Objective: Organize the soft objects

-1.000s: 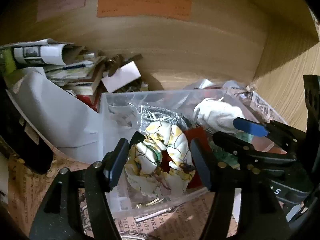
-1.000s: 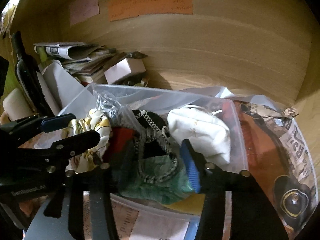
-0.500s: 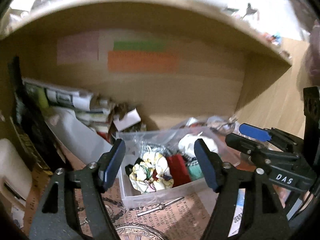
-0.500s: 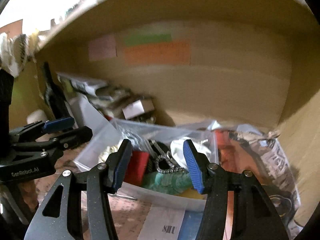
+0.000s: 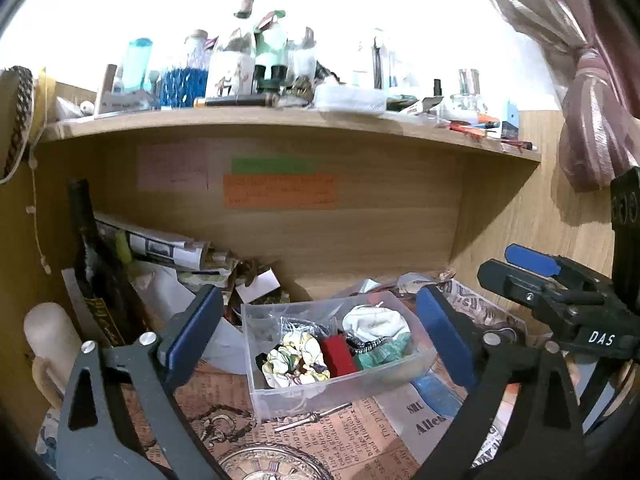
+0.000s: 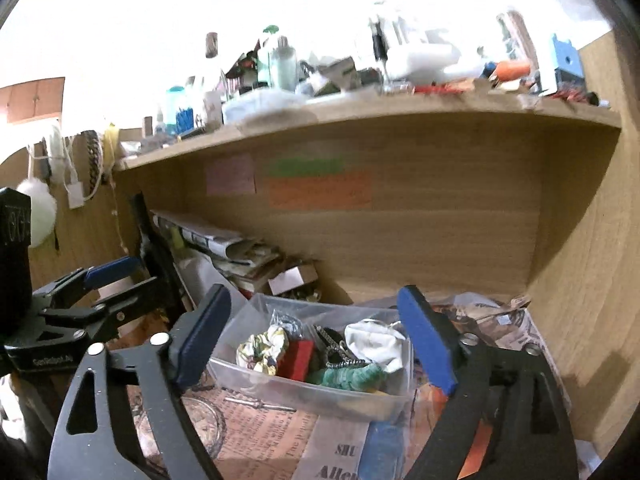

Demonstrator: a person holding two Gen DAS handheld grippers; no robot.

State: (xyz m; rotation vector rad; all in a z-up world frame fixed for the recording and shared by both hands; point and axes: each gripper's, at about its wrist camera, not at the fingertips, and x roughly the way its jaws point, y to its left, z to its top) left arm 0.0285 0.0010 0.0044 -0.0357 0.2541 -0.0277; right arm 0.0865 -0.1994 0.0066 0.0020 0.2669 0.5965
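Two empty claws hang apart before a bin of soft things.

Left claw (image 5: pixel 316 338) and right claw (image 6: pixel 314 338) both gape; the bin (image 5: pixel 340 388) lies straight ahead on the table, scrunchie (image 5: pixel 296 362) left, white cloth (image 5: pixel 376 322) right, neither claw clearly nearer.

We see a wooden alcove with a back panel (image 5: pixel 360 232) bearing coloured notes (image 5: pixel 279 195); at twelve o'clock a shelf (image 5: pixel 280 124) crowded with bottles beneath glaring white light; at two o'clock a pink curtain (image 5: pixel 588 120).
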